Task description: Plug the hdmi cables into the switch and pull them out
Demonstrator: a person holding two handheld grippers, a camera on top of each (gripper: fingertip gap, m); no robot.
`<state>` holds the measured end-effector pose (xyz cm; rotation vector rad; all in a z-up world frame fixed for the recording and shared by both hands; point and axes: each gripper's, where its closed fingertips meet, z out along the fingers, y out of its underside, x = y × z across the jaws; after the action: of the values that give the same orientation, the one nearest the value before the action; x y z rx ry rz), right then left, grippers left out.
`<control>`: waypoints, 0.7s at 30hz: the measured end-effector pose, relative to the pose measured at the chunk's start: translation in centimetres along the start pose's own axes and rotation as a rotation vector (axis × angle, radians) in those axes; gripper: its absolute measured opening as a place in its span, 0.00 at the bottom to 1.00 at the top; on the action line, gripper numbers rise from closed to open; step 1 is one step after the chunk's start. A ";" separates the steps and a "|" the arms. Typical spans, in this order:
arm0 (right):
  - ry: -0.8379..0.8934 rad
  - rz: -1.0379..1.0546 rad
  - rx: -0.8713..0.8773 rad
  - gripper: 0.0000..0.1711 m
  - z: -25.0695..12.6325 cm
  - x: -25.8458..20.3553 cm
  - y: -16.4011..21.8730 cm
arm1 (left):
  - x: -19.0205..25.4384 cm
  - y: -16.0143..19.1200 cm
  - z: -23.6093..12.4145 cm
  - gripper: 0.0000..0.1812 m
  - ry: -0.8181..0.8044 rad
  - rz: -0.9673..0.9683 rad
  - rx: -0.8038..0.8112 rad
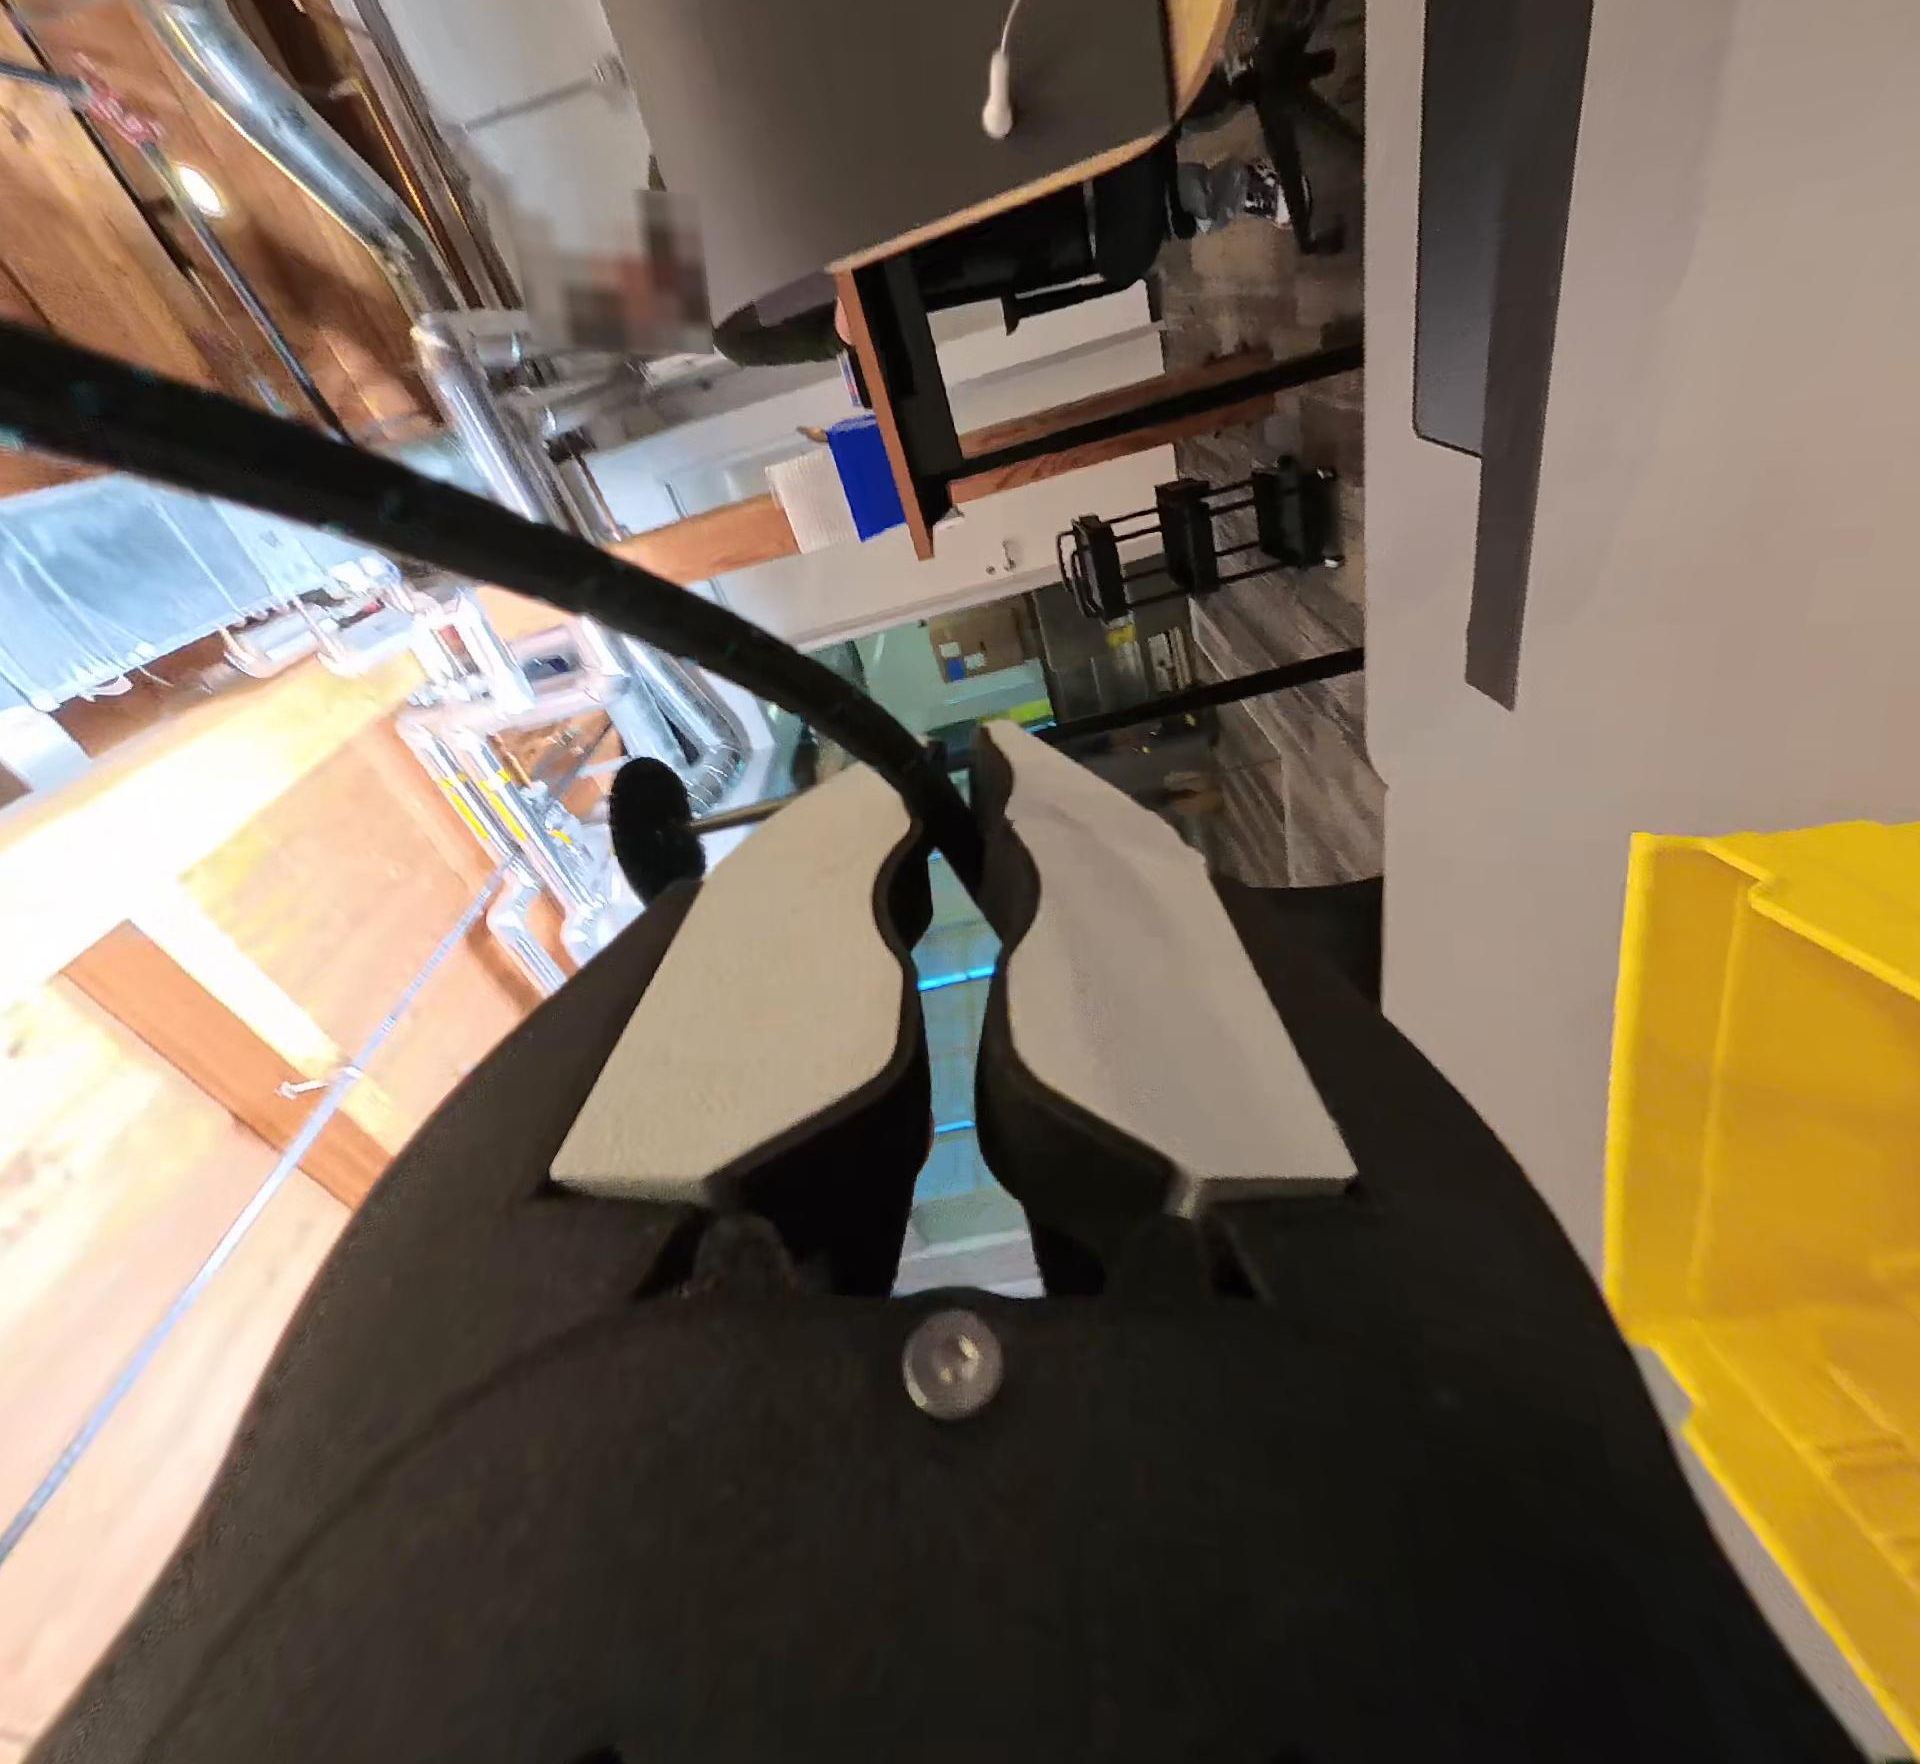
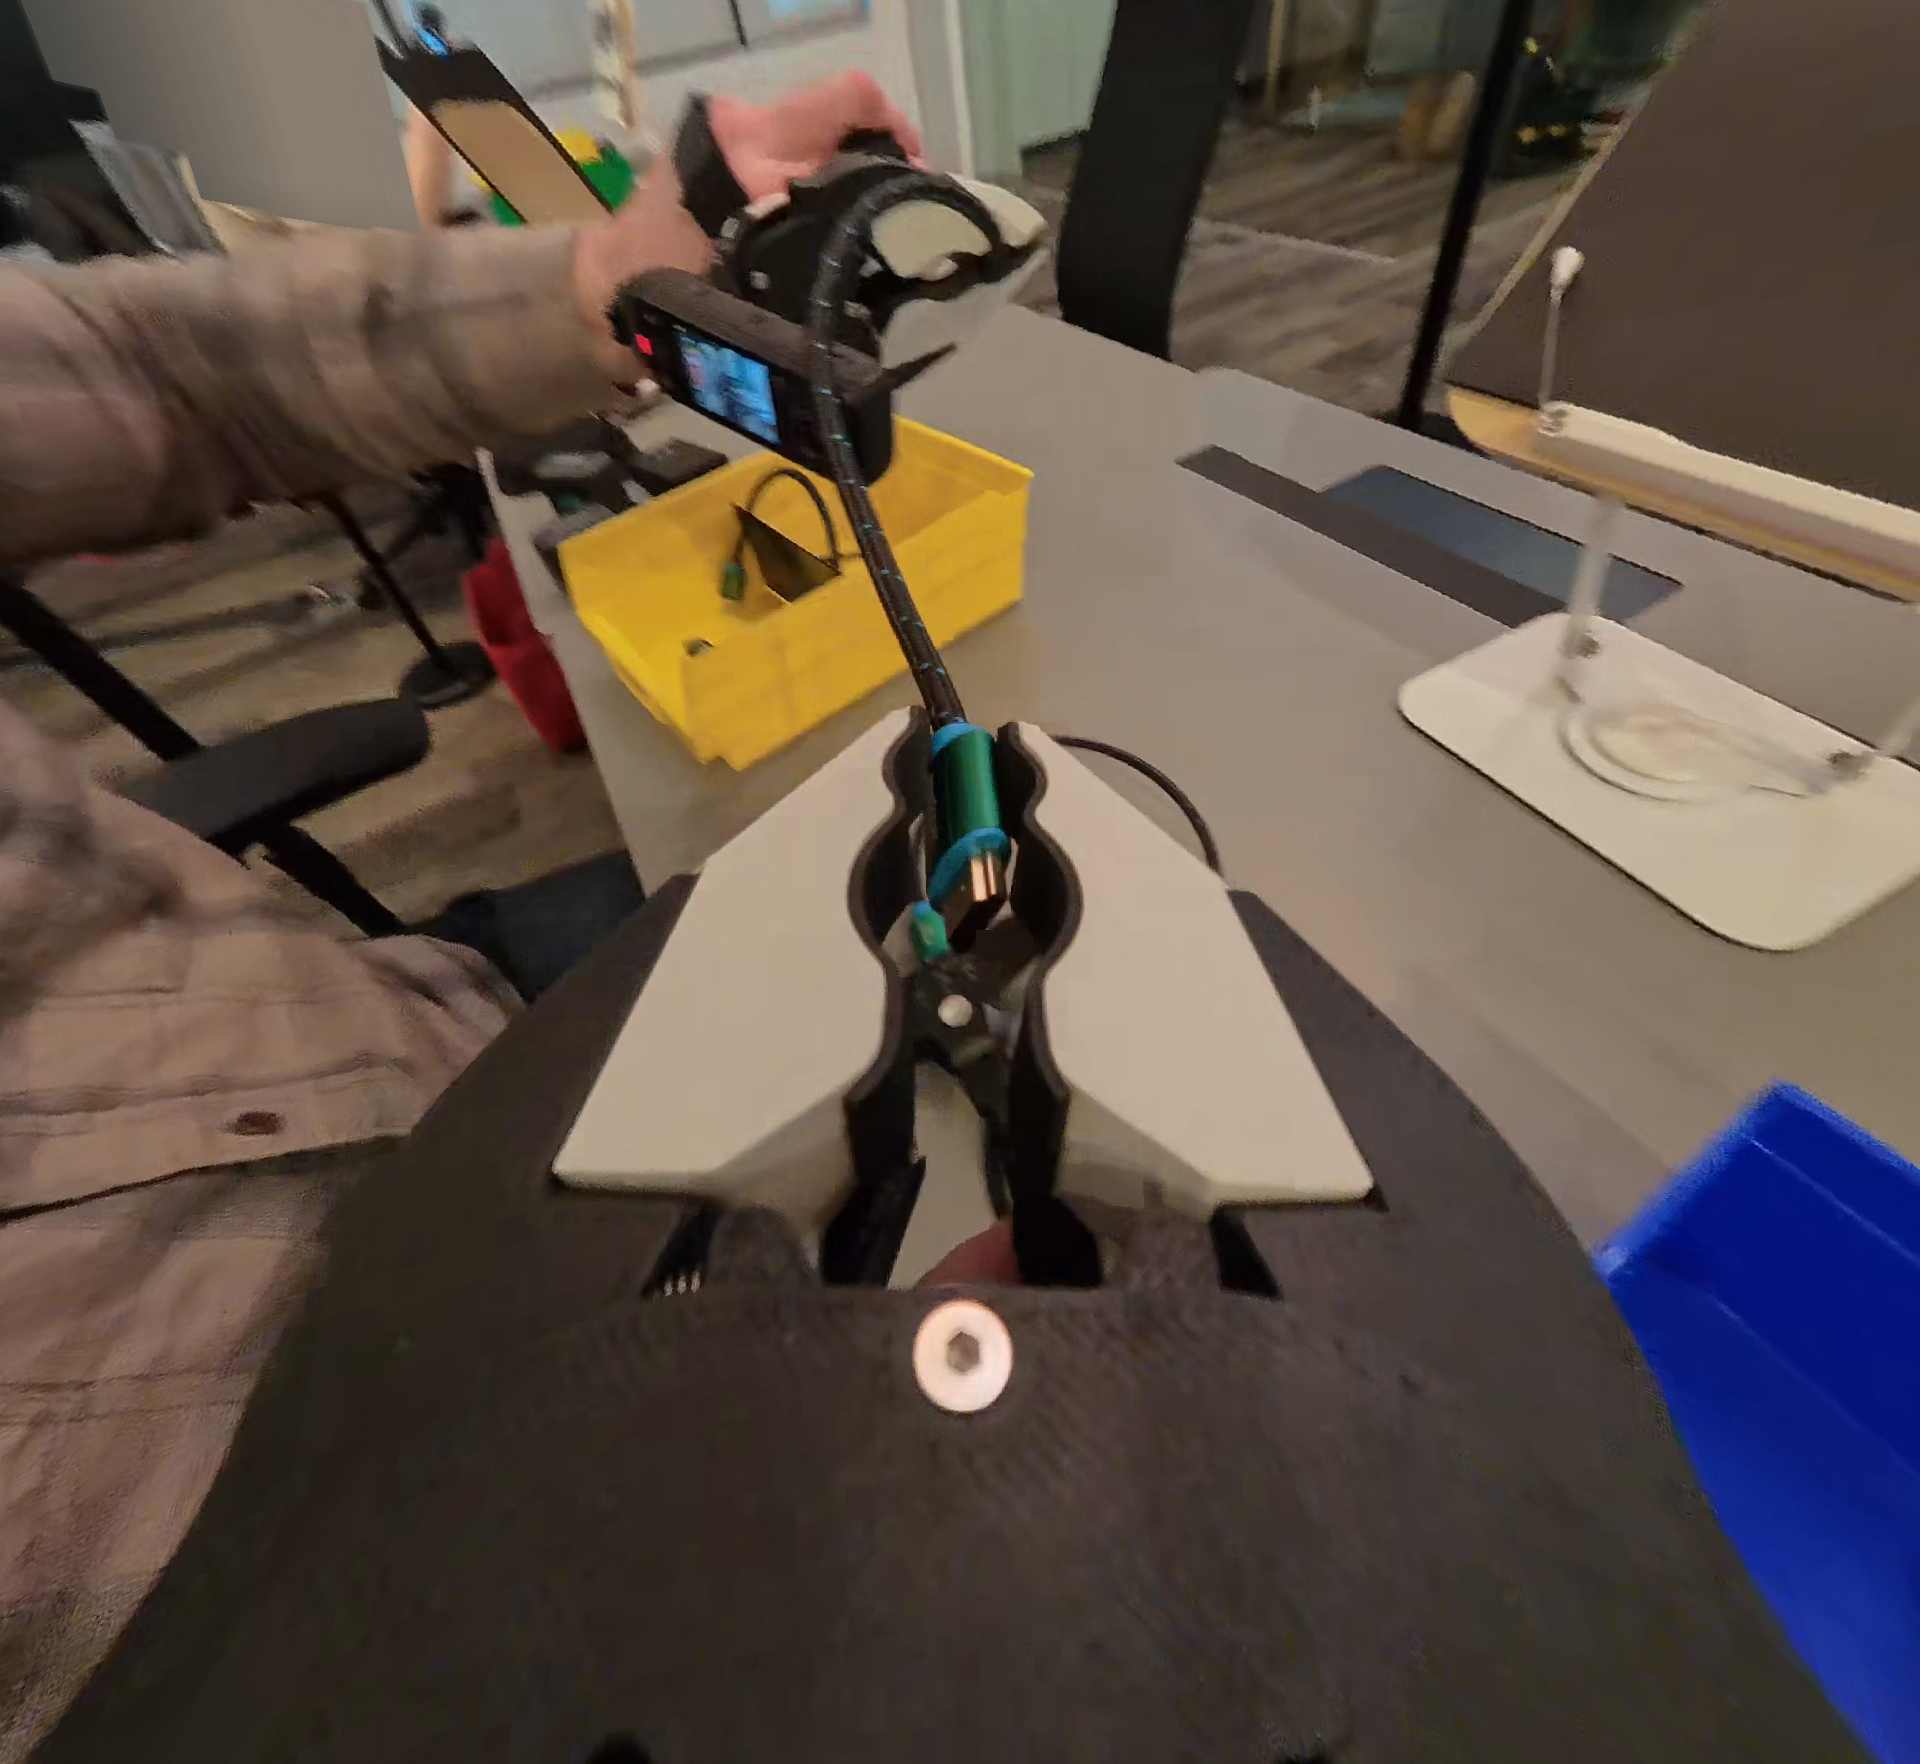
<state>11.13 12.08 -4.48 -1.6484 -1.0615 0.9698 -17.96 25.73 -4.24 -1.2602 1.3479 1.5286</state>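
Note:
In the right wrist view my right gripper (image 2: 961, 748) is shut on a green HDMI plug (image 2: 961, 805) with blue rings. The plug's metal end points back toward the camera. Its black braided cable (image 2: 883, 561) rises up and left to my left gripper (image 2: 914, 260), which a hand holds above the table. In the left wrist view my left gripper (image 1: 956, 779) is tilted up toward the ceiling, and its fingertips are closed on the same black cable (image 1: 582, 561). A yellow bin (image 2: 935, 509) behind holds a dark box-shaped device (image 2: 784, 561) with another green plug (image 2: 734, 582) on a thin cable.
The grey table (image 2: 1247, 675) carries a white stand base (image 2: 1662, 779) at the right and a blue bin (image 2: 1787, 1299) at the near right. A sleeved arm (image 2: 260, 384) crosses the left. Chairs and a red bin (image 2: 520, 634) stand beside the table. The yellow bin shows at the right of the left wrist view (image 1: 1766, 1143). Some 30 cm of space lies between my two pairs of fingers.

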 end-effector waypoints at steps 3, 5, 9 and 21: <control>0.081 -0.056 -0.144 0.06 0.0 2.2 1.1 | -0.4 -1.2 -0.5 0.02 -0.036 0.084 0.032; 0.103 -0.085 -0.210 0.06 0.2 2.8 1.4 | -0.2 -2.3 -0.7 0.02 -0.037 0.157 0.055; 0.136 -0.151 -0.285 0.05 0.4 3.3 1.2 | 1.9 -2.7 0.1 0.03 0.051 0.311 0.018; -0.054 -0.121 -0.174 0.05 1.0 0.1 -3.0 | 11.6 -6.4 -0.3 0.03 0.278 0.668 0.099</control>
<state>9.57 13.06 -1.85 -1.6834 -1.2983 0.8666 -14.77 25.68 -17.09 -1.0338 2.1525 1.7225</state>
